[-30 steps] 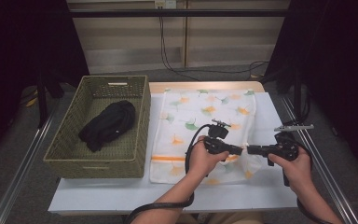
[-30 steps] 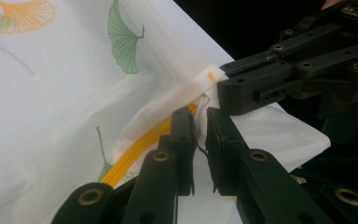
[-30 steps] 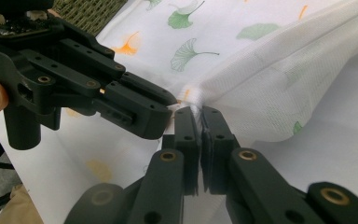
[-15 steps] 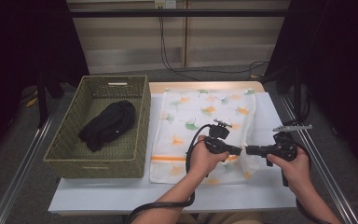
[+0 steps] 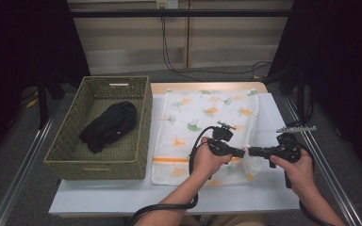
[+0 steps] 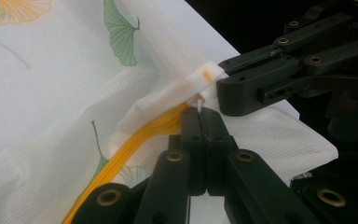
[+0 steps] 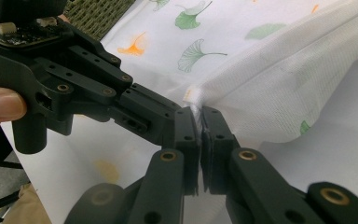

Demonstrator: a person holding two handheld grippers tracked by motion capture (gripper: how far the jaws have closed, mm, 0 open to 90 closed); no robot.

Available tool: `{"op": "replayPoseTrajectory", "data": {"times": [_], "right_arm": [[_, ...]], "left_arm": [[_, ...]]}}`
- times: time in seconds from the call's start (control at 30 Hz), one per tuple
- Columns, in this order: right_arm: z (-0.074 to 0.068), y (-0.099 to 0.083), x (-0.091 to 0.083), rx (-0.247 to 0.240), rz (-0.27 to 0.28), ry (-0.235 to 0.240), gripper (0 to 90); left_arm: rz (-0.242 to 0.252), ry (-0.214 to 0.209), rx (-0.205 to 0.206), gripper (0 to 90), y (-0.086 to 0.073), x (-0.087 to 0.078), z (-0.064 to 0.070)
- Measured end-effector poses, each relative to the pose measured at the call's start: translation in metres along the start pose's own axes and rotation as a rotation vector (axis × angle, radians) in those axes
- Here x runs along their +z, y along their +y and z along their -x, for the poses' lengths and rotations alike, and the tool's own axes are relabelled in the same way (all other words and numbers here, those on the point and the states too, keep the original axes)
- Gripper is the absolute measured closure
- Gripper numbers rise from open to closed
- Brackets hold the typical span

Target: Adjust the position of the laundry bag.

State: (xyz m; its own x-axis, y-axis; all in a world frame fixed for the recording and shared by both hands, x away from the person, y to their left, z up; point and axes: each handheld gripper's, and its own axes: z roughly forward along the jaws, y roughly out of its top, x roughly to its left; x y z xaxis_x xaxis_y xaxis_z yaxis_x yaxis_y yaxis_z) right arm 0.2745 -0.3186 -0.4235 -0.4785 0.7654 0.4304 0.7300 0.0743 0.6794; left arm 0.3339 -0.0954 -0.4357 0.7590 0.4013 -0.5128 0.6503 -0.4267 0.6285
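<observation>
Grippers meet tip to tip at the mesh bag's (image 5: pixel 202 132) near right: left gripper (image 6: pixel 200 109) apparently pinching the zipper tab, right gripper (image 7: pixel 199 119) clamping fabric.

No legible text, label, brand, number or sign is showing anywhere; the cloth (image 5: pixel 207 129) is bearing only a printed leaf pattern, without lettering.

Left tool (image 5: pixel 242 152) and right tool (image 5: pixel 252 151), jaws closed, meet tip to tip.
</observation>
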Motion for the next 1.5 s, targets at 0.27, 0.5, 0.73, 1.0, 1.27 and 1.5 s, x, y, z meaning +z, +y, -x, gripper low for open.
{"op": "replayPoseTrajectory", "data": {"times": [0.27, 0.5, 0.73, 1.0, 1.27, 1.5], "right_arm": [[0.000, 0.000, 0.001, 0.003, -0.001, 0.006, 86.9], [0.001, 0.000, -0.001, 0.004, 0.007, 0.009, 86.9], [0.001, 0.000, 0.000, 0.014, 0.008, 0.020, 86.9], [0.002, -0.001, -0.001, 0.017, 0.012, 0.024, 86.9], [0.001, -0.001, -0.003, 0.022, 0.019, 0.029, 87.1], [0.001, -0.001, -0.003, 0.041, 0.017, 0.034, 87.3]], "left_arm": [[-0.024, 0.028, 0.032, 89.6, 0.002, -0.001, 0.004], [-0.028, 0.019, 0.032, 89.2, 0.003, 0.000, 0.002], [-0.035, 0.007, 0.027, 88.3, 0.002, 0.003, 0.003], [-0.022, -0.007, 0.008, 90.0, 0.001, 0.003, 0.002], [-0.075, -0.009, -0.040, 90.0, 0.004, -0.005, 0.002], [-0.085, -0.014, -0.052, 90.0, 0.004, -0.007, 0.001]]}}
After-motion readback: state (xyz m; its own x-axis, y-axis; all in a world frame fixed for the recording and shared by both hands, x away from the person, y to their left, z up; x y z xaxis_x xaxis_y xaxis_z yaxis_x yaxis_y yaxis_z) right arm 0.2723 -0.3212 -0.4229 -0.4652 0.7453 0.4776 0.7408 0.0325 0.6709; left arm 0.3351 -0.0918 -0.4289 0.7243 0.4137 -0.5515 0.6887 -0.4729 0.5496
